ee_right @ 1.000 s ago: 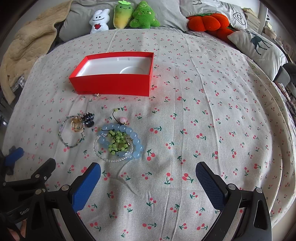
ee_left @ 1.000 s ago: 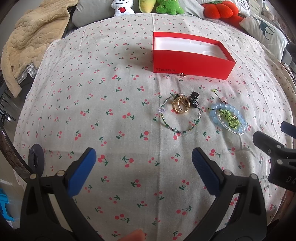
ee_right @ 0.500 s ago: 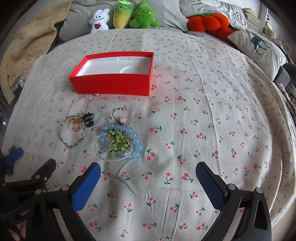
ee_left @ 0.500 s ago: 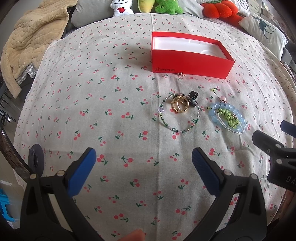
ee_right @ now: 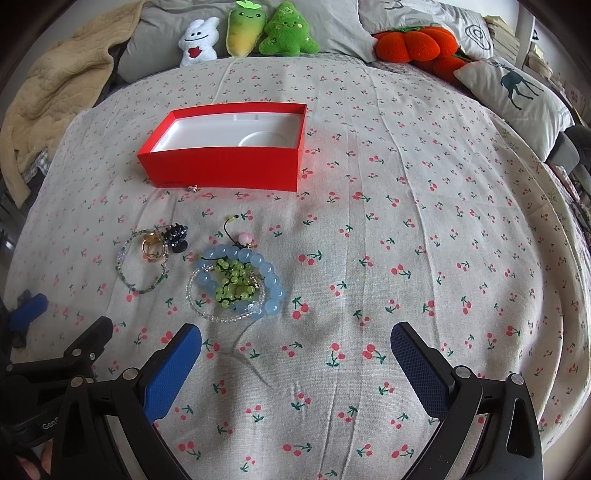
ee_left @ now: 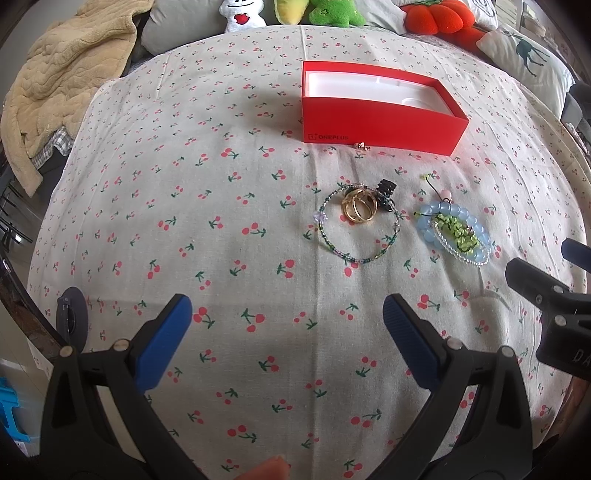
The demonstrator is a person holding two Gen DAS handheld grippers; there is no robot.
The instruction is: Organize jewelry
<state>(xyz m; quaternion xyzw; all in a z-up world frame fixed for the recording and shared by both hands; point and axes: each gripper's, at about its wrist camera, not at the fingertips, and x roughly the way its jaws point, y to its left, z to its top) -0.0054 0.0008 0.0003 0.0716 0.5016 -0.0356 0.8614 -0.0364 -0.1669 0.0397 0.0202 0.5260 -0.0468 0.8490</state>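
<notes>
An open red box (ee_left: 380,122) with a white insert stands on the cherry-print bedspread; it also shows in the right wrist view (ee_right: 225,162). In front of it lie gold rings (ee_left: 359,209) inside a thin beaded bracelet (ee_left: 360,254), a black clip (ee_left: 386,190), a blue bead bracelet (ee_left: 428,218) around green beads (ee_left: 458,232), and a tiny earring (ee_left: 362,146). In the right wrist view the blue bracelet (ee_right: 264,273), green beads (ee_right: 232,282), rings (ee_right: 153,247) and clip (ee_right: 176,236) show. My left gripper (ee_left: 286,332) and right gripper (ee_right: 295,354) are open, empty, near the front.
Plush toys (ee_right: 251,33) and an orange pumpkin cushion (ee_right: 413,44) line the far edge. A tan blanket (ee_left: 55,85) lies at the far left. A deer-print pillow (ee_right: 517,96) sits at the right. The bed edge drops off at the left (ee_left: 22,295).
The left wrist view has shifted slightly, so the box and jewelry sit a little lower left in frame. The right gripper has not visibly moved. Both stay open.
</notes>
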